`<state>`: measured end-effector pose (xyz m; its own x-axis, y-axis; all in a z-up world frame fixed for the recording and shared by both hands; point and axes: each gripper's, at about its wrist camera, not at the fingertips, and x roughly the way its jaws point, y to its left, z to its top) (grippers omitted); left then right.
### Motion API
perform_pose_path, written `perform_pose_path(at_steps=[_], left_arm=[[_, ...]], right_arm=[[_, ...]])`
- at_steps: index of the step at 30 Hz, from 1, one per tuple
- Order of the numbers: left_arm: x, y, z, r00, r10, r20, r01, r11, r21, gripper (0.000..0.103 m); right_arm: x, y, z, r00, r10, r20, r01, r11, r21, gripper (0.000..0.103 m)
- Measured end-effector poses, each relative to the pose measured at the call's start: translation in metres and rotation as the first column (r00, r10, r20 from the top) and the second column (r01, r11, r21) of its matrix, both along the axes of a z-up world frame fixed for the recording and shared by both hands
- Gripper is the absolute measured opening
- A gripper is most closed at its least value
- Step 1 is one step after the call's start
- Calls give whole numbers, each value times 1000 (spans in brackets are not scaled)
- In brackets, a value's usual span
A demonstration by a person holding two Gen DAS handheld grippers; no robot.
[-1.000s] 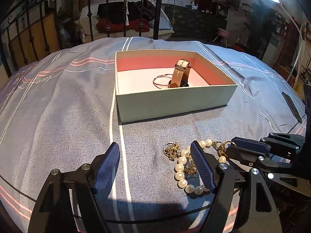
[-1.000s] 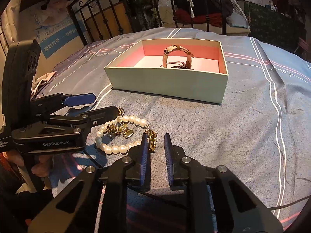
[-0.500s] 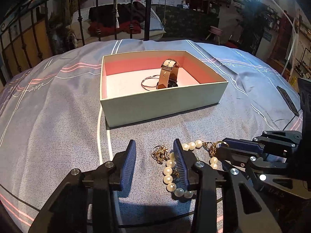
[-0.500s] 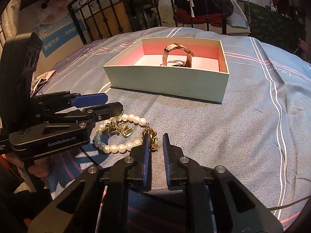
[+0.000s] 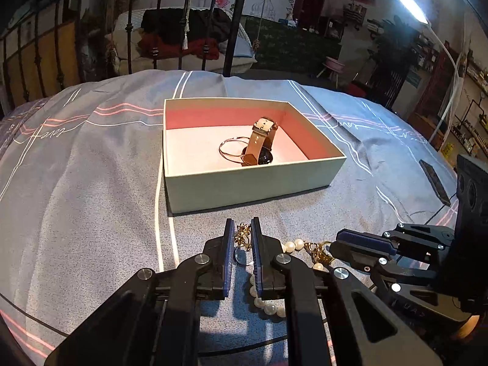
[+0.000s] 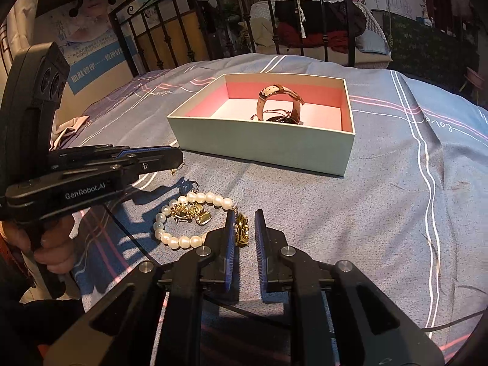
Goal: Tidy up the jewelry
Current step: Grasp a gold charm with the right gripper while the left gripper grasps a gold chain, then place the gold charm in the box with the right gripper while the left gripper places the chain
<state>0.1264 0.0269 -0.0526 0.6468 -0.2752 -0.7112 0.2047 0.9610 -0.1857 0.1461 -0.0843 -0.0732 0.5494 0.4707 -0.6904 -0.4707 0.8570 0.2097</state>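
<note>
A pearl bracelet point(image 6: 183, 241) with gold charms point(image 6: 192, 213) lies on the grey bedspread; it also shows in the left wrist view point(image 5: 268, 306). My left gripper point(image 5: 242, 231) is shut on a small gold piece point(image 5: 243, 235) and holds it just above the bedspread; in the right wrist view my left gripper point(image 6: 178, 160) hangs over the bracelet's far left. My right gripper point(image 6: 244, 228) is shut on the bracelet's gold clasp point(image 6: 242, 230). An open mint box point(image 5: 253, 183) with a pink lining holds a tan-strapped watch point(image 5: 259, 143) and a thin bangle point(image 5: 231, 149).
The box point(image 6: 265, 149) stands just beyond both grippers. A dark flat phone point(image 5: 434, 181) lies on the bedspread at the right. A black metal bed frame point(image 5: 186, 27) stands behind the bed.
My left gripper has closed from wide open onto the small gold piece left of the bracelet and has lifted it a little. My right gripper stays shut on the clasp.
</note>
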Motion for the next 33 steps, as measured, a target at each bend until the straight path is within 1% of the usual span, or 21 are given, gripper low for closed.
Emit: perform_pose_path(at_steps=[2,4,9,16,23,29,31,33], left_arm=[[3,9,6,1000,10,-3,-10,999,-48,11],[5,14,9,1000,15,-6,-15,997,-78,11],[5,17,12,1000,14,-10,-15,995,-96,11],[7,9,15,1000,-11,-5,11,997,-72,11],[17,2,20,1000,-13,5,13,999,-51,11],[30,-5,31,999,-16,33,17,1000,-23,11],[36,-7,33,999,-18,39,18,1000,-17,11],[44,-9,35,999,-15,42,16,1000,-9,11]], right_arm=[[0,-2,4,1000,-4,10,4,1000,10,14],[0,-3,7,1000,-7,19,7,1000,14,14],[-1,-5,12,999,-9,35,8,1000,24,14],[-2,-13,21,998,-15,63,12,999,48,14],[6,-19,30,998,-10,68,5,996,85,14],[28,-30,37,999,-2,41,-6,981,193,14],[36,-31,40,999,-4,44,-5,979,202,14],[46,-29,43,999,-8,50,-1,981,192,14]])
